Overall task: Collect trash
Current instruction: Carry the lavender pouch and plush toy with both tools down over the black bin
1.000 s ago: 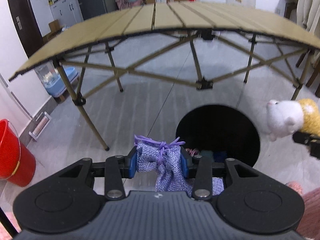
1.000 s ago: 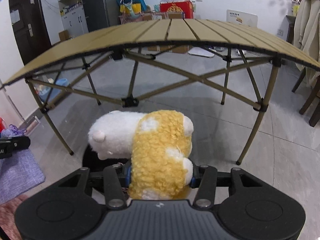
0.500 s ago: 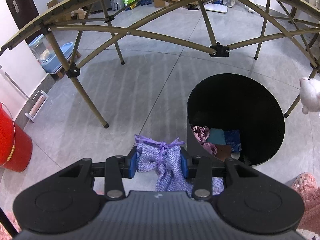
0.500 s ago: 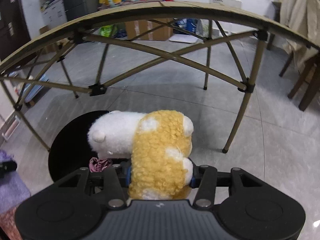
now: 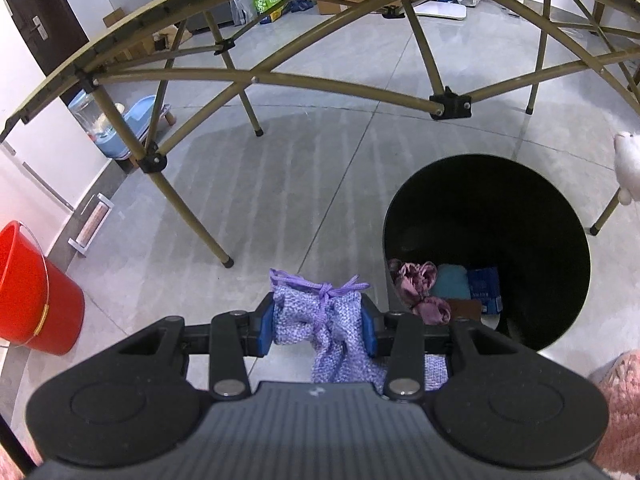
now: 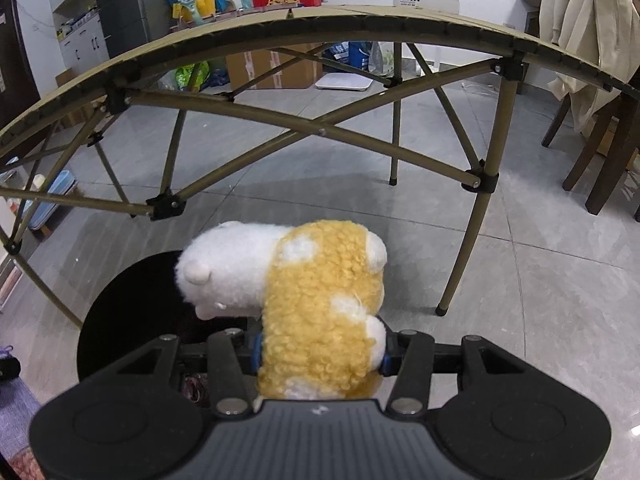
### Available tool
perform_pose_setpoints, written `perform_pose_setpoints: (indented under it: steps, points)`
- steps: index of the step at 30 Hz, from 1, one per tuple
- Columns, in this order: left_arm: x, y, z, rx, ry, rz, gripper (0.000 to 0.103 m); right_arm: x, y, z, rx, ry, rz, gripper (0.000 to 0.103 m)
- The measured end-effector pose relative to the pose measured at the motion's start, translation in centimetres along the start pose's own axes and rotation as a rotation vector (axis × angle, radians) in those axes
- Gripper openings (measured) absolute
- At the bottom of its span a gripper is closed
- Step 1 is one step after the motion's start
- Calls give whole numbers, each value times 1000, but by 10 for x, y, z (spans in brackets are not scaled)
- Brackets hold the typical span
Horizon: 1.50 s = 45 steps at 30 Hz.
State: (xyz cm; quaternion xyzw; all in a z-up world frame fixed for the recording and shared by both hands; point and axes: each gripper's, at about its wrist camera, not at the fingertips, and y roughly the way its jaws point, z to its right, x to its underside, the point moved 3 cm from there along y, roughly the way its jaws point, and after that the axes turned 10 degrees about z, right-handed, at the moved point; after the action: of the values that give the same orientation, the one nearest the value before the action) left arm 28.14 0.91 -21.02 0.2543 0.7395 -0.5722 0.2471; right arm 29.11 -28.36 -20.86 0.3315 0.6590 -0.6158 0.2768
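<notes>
Between left tool (image 5: 318,326) pads, purple pouch (image 5: 320,320)

Knitted lilac cloth pouch (image 5: 320,316) between the left hand-held gripper's (image 5: 318,322) blue pads, curly yellow-and-white plush toy (image 6: 316,304) in the right hand-held gripper (image 6: 320,350), matt black bin (image 5: 560,216) ahead, glossy grey floor tiles (image 5: 280,184), shiny red plastic bucket (image 5: 32,300) far left.

the plush toy (image 6: 320,304) is hiding the right gripper's fingertips and part of the black bin (image 6: 132,304). the lilac pouch (image 5: 320,320) is trailing out of sight under the left gripper (image 5: 318,322). the red bucket (image 5: 32,296) is running off the picture's edge.
</notes>
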Motion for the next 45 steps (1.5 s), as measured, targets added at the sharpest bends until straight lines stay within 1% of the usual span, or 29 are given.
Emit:
perform_pose_setpoints:
  steps: [3,7,13,21,26,33,38,45]
  points:
    - [-8,2,5,19,-1,10,41,0,3,4,9,10,-2,48]
    - [-21,5,11,25,-11,22,41,-1,6,11,29,26,-4,48]
    - [-40,5,30,45,-8,52,41,-3,11,19,56,50,-2,48]
    - [-57,15,54,63,-18,54,41,-4,20,28,84,91,-2,48]
    - [-59,24,66,72,-19,34,41,-4,27,32,102,106,-3,48]
    - [-55,36,83,81,-15,2,41,-4,28,31,125,86,2,48]
    - [-53,38,98,93,-12,1,41,-1,29,34,137,85,-5,48]
    - [-49,47,107,73,-19,-21,41,3,29,39,157,92,-16,48]
